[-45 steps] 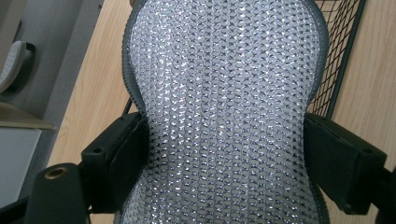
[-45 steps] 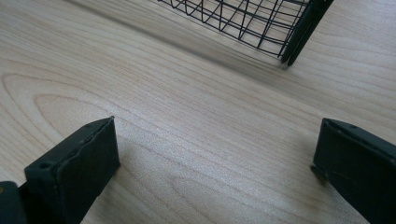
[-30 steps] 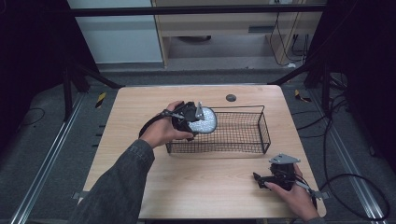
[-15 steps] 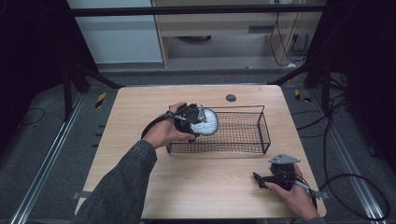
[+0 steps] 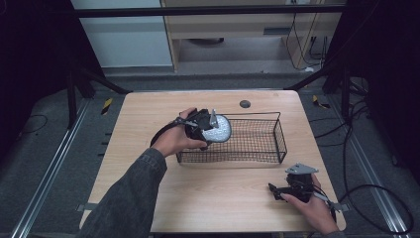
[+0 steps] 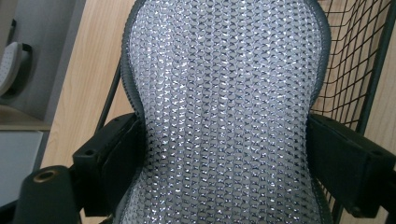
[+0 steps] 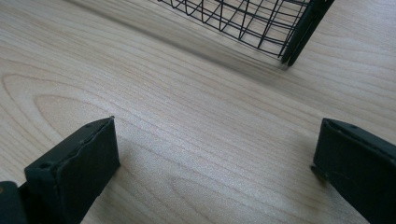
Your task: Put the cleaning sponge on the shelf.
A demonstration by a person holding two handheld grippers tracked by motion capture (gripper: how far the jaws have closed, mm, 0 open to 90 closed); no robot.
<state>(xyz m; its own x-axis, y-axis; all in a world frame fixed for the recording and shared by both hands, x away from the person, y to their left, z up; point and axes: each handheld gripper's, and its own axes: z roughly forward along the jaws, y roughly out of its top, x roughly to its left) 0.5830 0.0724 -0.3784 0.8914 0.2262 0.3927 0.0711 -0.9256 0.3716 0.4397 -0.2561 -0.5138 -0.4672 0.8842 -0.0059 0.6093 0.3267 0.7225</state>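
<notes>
Over the basket's (image 5: 257, 144) nine o'clock end, the left gripper (image 5: 205, 130) has just been loosening on the silvery pad (image 6: 224, 112), seemingly to drop it in. The pad sits between the jaws. At five o'clock the right gripper (image 5: 277, 189) rests, jaws spread, empty.

A light wooden table (image 5: 148, 124) with a pale grain and rounded corners stands on a grey floor (image 5: 44, 163) crossed by metal rails. A black wire-mesh basket (image 5: 257, 144), long and rectangular, sits directly on the tabletop, a little right of the middle and nearer the far edge. Its near corner post meets the wood where the right gripper view looks across the board. A small dark round disc (image 5: 244, 104) lies by the far edge, just beyond the basket. At the near right corner a person's hand rests a black two-jaw gripper (image 5: 275, 188) on the wood.
</notes>
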